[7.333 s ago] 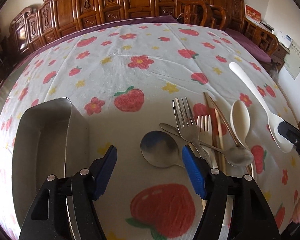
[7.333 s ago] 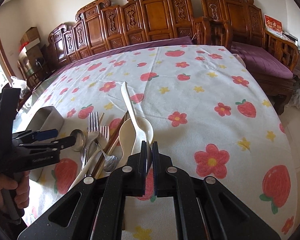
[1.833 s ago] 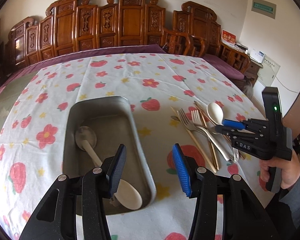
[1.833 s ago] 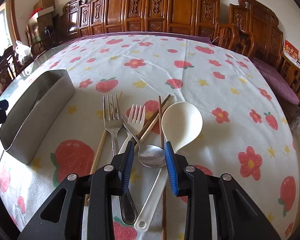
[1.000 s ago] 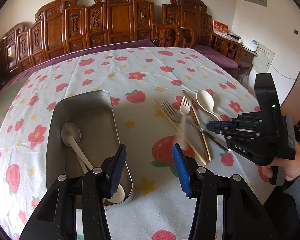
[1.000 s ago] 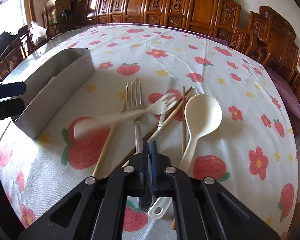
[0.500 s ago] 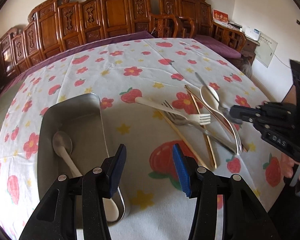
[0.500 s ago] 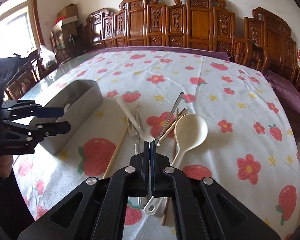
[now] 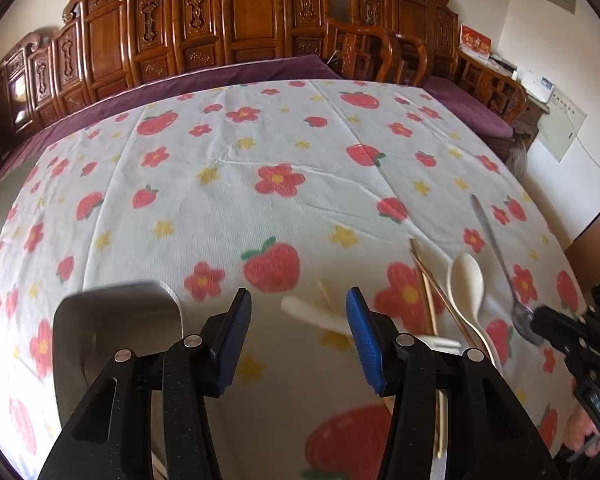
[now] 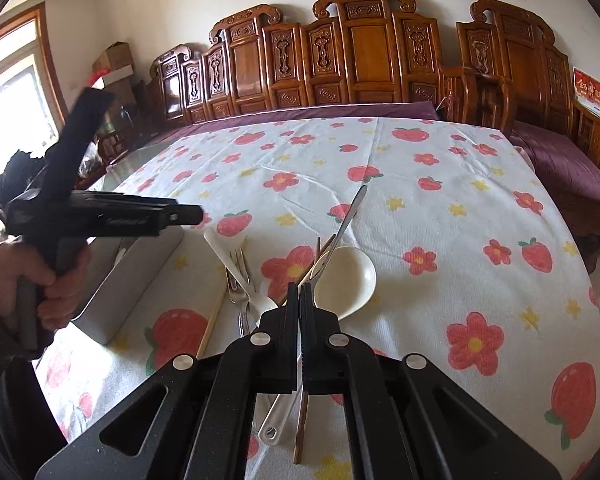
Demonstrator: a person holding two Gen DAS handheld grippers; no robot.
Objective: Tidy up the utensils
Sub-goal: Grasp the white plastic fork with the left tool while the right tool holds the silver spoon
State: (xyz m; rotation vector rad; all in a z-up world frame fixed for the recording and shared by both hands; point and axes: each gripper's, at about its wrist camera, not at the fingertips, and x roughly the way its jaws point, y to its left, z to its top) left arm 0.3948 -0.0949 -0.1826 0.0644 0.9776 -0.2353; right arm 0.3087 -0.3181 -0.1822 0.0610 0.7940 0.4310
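My right gripper [image 10: 300, 296] is shut on the bowl of a metal spoon [image 10: 346, 220], whose handle points away above the table; it also shows in the left wrist view [image 9: 496, 248]. Below it lie a cream plastic spoon [image 10: 346, 280], a white plastic fork [image 10: 236, 264], a metal fork [image 10: 238, 288] and wooden chopsticks [image 10: 210, 328]. My left gripper [image 9: 298, 320] is open and empty, hovering between the metal tray [image 9: 116, 320] and the utensil pile. In the right wrist view the left gripper [image 10: 188, 214] is above the tray [image 10: 140, 280].
The table is covered with a white strawberry-and-flower cloth [image 9: 260, 168]. Carved wooden chairs [image 10: 360, 60] line its far side. A purple cushioned bench [image 10: 560, 160] stands at the right.
My left gripper has tilted up and moved toward the utensils, so the tray's inside is out of view. My right gripper has lifted the metal spoon higher.
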